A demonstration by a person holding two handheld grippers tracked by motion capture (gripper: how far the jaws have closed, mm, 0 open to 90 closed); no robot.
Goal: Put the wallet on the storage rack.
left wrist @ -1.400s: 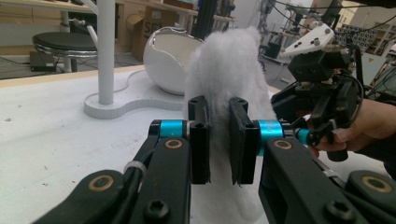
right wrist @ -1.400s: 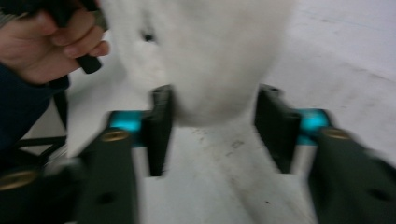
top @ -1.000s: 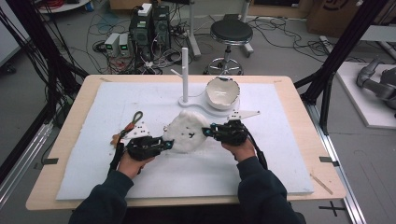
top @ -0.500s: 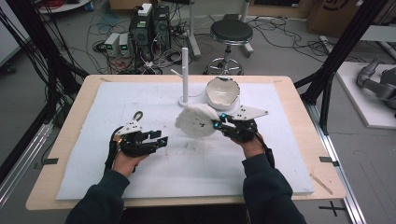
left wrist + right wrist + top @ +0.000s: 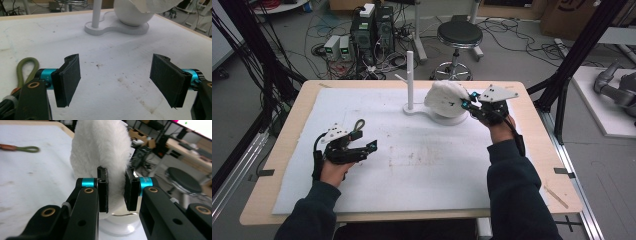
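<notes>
My right gripper (image 5: 115, 192) is squeezing a white fluffy thing (image 5: 102, 150). It looks soft and furry, like a puffy cloth or a toy, and I cannot tell which. My two black jaws pinch its lower edge from both sides, and the fluff bulges up over them.

In the high view the white fluffy thing (image 5: 446, 96) is just in front of my right gripper (image 5: 467, 103), held up over a round white bowl (image 5: 451, 119). The fluff covers the bowl from above, so I cannot see what is inside it. In the left gripper view the white bowl (image 5: 132, 15) looks smooth and round, and its top is cut off by the edge of the picture.

The bowl sits on a flat white base (image 5: 422, 111), and a thin white post (image 5: 410, 80) stands up from that base beside it.

My left gripper (image 5: 362, 148) is well apart from all this, low over the white foam mat (image 5: 422, 160). Its jaws are spread wide with nothing between them. The mat is rough and has small brown spots (image 5: 100, 65). A green cord loop (image 5: 26, 66) hangs by my left gripper (image 5: 120, 78).
</notes>
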